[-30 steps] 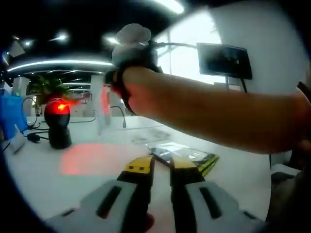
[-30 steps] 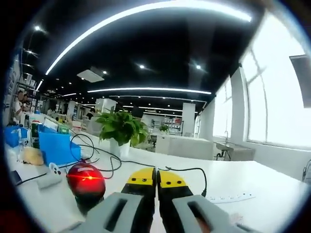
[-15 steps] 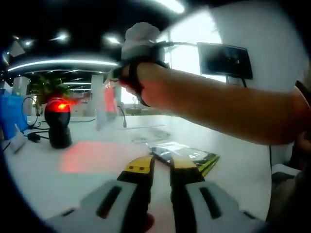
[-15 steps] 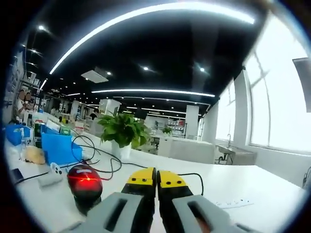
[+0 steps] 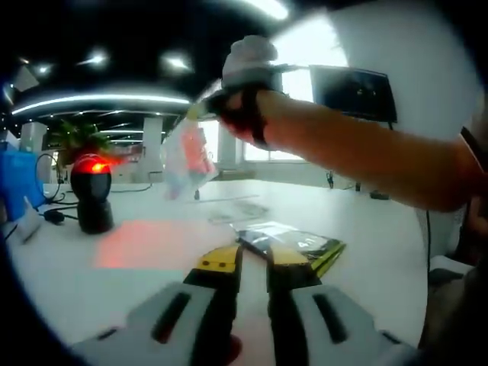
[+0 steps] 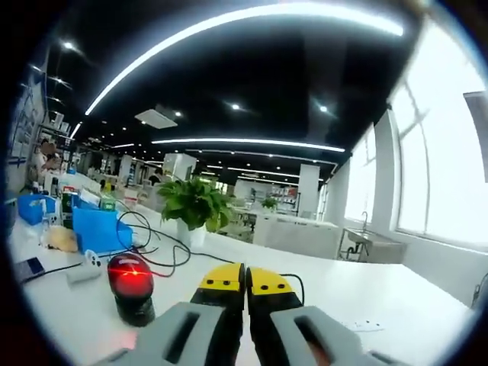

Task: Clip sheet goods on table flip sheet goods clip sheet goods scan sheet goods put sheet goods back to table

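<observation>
In the left gripper view, a person's hand carries my right gripper above the table, shut on the top edge of a clear sheet package with orange print. The package hangs to the right of the black scanner, whose red light glows. My left gripper is low over the white table, jaws a little apart with nothing between them. Just beyond its tips lies a dark sheet package with a yellow-green edge. In the right gripper view, my right gripper has its yellow tips pressed together, with the scanner at lower left.
A red glow from the scanner falls on the table. Flat clear sheets lie further back. Cables, a potted plant and blue bins stand behind the scanner. A monitor hangs at the right.
In the left gripper view, the hand with my right gripper has moved right and up, and the hanging package has swung with it and turned its face to me. My left gripper has stayed still.
</observation>
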Tool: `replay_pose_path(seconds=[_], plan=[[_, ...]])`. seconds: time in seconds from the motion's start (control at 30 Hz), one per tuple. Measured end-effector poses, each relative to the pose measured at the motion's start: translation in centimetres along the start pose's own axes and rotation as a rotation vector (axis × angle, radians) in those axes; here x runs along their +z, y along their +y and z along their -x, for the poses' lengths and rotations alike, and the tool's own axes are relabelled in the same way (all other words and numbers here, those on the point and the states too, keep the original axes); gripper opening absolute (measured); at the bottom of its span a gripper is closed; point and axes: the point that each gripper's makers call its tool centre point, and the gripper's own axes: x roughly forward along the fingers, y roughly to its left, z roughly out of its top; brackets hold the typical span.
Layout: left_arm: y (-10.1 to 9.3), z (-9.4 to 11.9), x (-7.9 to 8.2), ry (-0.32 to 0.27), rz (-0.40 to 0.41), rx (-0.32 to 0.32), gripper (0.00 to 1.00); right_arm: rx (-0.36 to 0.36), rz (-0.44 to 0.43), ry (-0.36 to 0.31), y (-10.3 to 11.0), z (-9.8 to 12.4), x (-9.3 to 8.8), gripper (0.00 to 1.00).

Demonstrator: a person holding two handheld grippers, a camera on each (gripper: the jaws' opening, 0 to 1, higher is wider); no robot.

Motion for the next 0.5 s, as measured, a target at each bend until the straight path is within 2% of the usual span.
replay_pose_path(seconds=[0.27,0.5], plan=[[0.0,0.0,0.0,0.004,-0.003,0.005,0.06,0.047,0.014,0.032,-2.2,0.9,-0.4,0.00],[0.8,-0.3,-0.4,0.009,0.000,0.011,0.06,0.071,0.060,0.060,-4.1,1.7,-1.4,0.00]])
